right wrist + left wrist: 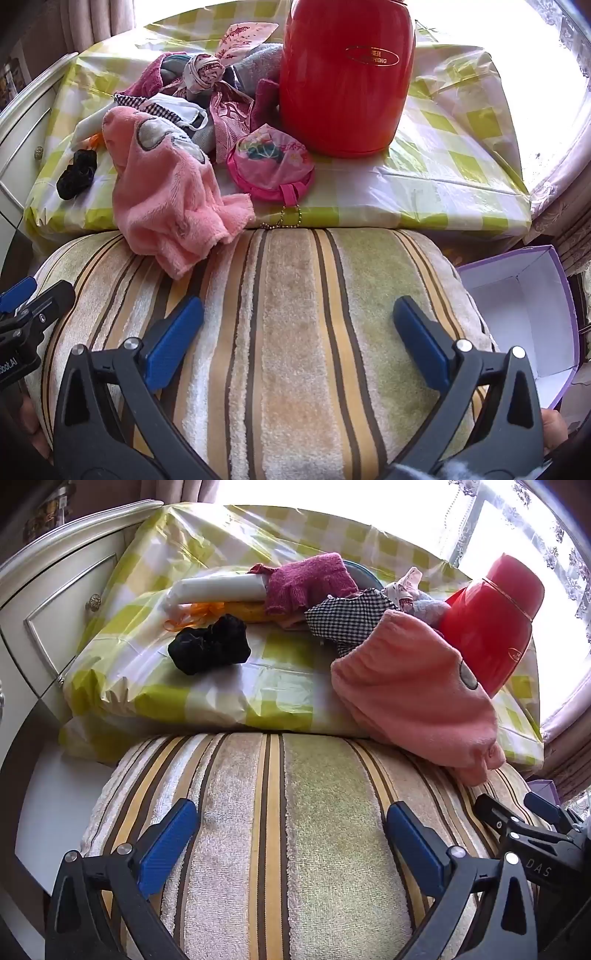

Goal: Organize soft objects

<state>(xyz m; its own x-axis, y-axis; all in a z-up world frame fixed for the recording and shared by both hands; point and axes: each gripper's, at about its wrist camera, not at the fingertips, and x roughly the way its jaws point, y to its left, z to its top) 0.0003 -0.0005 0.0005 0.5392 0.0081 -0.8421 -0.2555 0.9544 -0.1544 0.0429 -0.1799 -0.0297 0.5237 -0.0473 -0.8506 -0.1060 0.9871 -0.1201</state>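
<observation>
A heap of soft things lies on a table under a yellow-checked plastic cloth [236, 686]. A pink fleece towel [410, 694] hangs over the near edge; it also shows in the right wrist view [162, 199]. Behind it are a magenta knit piece [306, 583], a black-and-white checked cloth [347, 622] and a black bundle [210, 644]. A round pink pouch [271, 162] lies by the red jug. My left gripper [291, 834] is open above a striped towel-covered cushion [280, 830]. My right gripper [299, 332] is open above the same cushion [295, 314].
A red jug [345, 74] stands on the table, right of the heap. An open white box with purple edging [524, 306] sits low at the right. A cream cabinet [55, 602] stands left of the table. A window with lace curtains [535, 535] is behind.
</observation>
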